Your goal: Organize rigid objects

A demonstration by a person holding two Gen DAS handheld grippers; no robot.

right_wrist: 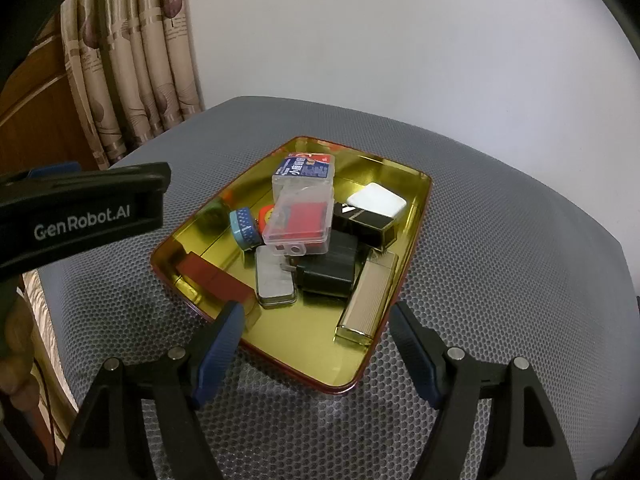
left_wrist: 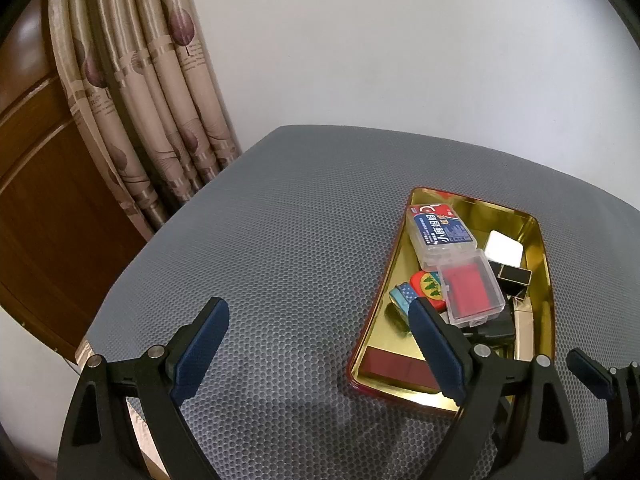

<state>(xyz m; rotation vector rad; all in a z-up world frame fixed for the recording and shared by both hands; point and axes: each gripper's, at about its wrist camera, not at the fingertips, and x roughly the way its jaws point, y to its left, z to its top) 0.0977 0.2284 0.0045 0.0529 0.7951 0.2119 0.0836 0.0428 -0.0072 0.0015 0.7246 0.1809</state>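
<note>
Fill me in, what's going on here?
A person holds two grippers over a gray mat. Both the left gripper and the right gripper are open and hold nothing. A gold tray on the mat holds a jumble of small items, with a clear case on top. Nothing is gripped.

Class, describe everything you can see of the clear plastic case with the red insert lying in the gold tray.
The clear plastic case is a flat, rectangular, hinged-looking box of transparent hard plastic with a red insert filling most of it. It appears closed. It lies tilted on top of the pile in the gold tray, its far end leaning on the labelled clear box, its near edge over the silver tin and black charger. Neither gripper touches it.
</note>
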